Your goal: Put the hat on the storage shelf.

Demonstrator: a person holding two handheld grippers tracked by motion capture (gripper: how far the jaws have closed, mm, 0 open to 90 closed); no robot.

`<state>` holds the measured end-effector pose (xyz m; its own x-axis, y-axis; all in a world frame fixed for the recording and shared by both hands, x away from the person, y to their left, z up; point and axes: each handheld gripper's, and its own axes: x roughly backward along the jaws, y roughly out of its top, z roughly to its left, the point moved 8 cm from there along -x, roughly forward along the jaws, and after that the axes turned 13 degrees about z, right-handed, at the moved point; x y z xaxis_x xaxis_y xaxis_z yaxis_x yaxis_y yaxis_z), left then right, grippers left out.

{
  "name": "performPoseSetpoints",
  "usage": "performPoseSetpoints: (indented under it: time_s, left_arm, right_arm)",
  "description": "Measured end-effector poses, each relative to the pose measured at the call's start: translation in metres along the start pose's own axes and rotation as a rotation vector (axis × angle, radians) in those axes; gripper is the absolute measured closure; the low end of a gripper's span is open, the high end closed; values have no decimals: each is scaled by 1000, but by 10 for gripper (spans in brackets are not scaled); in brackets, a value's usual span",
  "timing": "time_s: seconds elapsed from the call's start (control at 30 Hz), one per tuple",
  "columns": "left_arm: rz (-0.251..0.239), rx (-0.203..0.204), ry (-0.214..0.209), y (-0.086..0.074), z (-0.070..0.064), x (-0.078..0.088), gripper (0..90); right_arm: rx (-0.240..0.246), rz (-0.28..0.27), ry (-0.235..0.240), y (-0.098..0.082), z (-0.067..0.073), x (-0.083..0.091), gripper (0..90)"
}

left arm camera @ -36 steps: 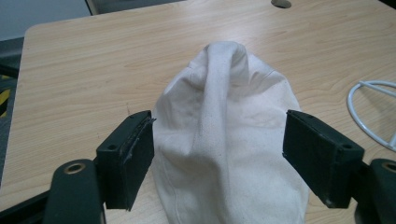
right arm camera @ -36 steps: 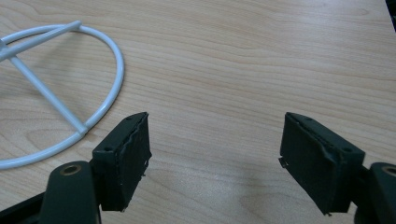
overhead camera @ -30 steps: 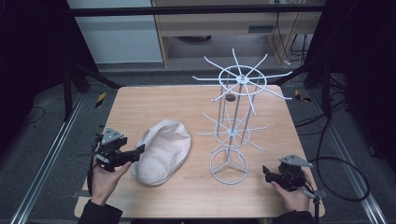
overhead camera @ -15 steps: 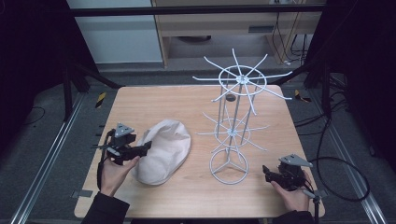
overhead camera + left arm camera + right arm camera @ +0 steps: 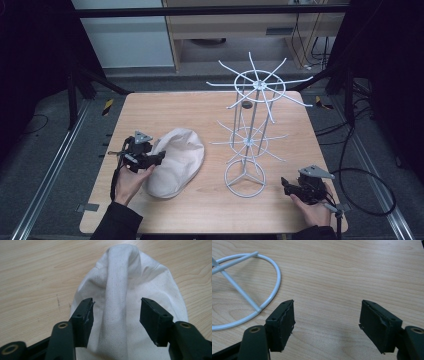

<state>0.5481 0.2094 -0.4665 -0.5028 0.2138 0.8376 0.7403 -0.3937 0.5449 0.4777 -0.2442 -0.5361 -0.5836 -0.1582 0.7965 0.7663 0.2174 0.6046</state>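
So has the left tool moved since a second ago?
Yes. The left tool has slid toward the white rack, onto the cream cap. Its jaws have been closing astride a raised fold, not yet pinching.

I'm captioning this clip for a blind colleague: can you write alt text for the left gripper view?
The left tongs straddle a raised fold in a cream cloth cap lying on a light wooden table. Their two black jaws have just been closing, with the fold between them, but a gap remains at each pad.

Open fingers [image 5: 279, 326], white rack base [image 5: 249, 297], table [image 5: 342, 270]
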Motion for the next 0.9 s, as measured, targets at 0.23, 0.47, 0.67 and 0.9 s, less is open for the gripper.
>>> performPoseSetpoints:
  time_s: [0.23,0.47,0.67,0.9]
  left_arm:
    - [39,-10,-14,-3,2,-10,513]
    - [71,-13,-29,-4,3,-18,595]
    - [99,-25,-16,-6,3,-23,694]
    - [105,-5,-24,-6,6,-22,818]
  right_arm:
    - [8,1,-1,0,0,0,283]
    - [-1,8,4,-1,0,-1,283]
    - [-1,9,7,-1,0,-1,283]
    - [0,4,5,0,0,0,283]
